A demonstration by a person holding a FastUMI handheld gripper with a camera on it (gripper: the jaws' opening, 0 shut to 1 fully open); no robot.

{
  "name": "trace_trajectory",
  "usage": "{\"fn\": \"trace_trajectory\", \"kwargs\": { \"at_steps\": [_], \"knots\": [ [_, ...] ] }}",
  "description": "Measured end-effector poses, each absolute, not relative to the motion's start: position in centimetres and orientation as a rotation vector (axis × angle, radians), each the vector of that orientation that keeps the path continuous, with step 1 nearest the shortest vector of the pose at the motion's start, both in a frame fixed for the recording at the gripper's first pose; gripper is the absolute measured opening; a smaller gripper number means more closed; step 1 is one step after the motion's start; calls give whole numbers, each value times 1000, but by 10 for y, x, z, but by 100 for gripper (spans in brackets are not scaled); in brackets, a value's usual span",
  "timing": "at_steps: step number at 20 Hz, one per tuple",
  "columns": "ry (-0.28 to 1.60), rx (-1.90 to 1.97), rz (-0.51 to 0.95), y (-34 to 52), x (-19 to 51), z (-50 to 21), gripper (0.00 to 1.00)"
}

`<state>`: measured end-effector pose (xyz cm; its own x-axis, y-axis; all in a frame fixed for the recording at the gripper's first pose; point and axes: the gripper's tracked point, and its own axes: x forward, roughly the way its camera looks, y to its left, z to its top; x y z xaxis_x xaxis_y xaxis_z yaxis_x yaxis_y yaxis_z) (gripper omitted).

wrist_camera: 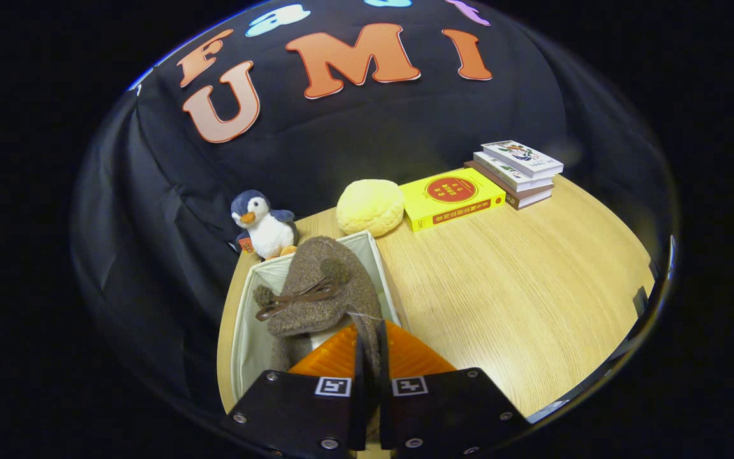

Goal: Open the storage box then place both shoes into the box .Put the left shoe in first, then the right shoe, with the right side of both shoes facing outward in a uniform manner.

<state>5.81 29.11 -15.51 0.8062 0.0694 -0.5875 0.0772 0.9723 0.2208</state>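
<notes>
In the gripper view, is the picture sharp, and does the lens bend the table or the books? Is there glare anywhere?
Gripper view: the shoe, pinched at its rear between the gripper fingers above the storage box, is sharp; the fisheye lens curves the table edge and tilts the books; lighting is dim and even, with soft shadows and no strong glare on the wood.

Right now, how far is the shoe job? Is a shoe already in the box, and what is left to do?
Done: the storage box stands open on the table. In hand: the gripper is shut on a brown shoe, held over the open box with its toe pointing away. Whether another shoe already lies under it cannot be told. Left: release this shoe and check that both face the same way.
</notes>
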Motion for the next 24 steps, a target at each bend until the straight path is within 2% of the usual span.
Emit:
{"fn": "trace_trajectory", "kwargs": {
  "at_steps": [5, 7, 10, 14, 24],
  "knots": [
    [574, 268, 7, 279, 55, -127, 27],
    [558, 251, -3, 267, 53, -117, 40],
    [522, 208, -14, 245, 53, -96, 70],
    [434, 112, -21, 209, 57, -50, 98],
    [264, -17, 48, 130, 61, 24, 99]
  ]
}}
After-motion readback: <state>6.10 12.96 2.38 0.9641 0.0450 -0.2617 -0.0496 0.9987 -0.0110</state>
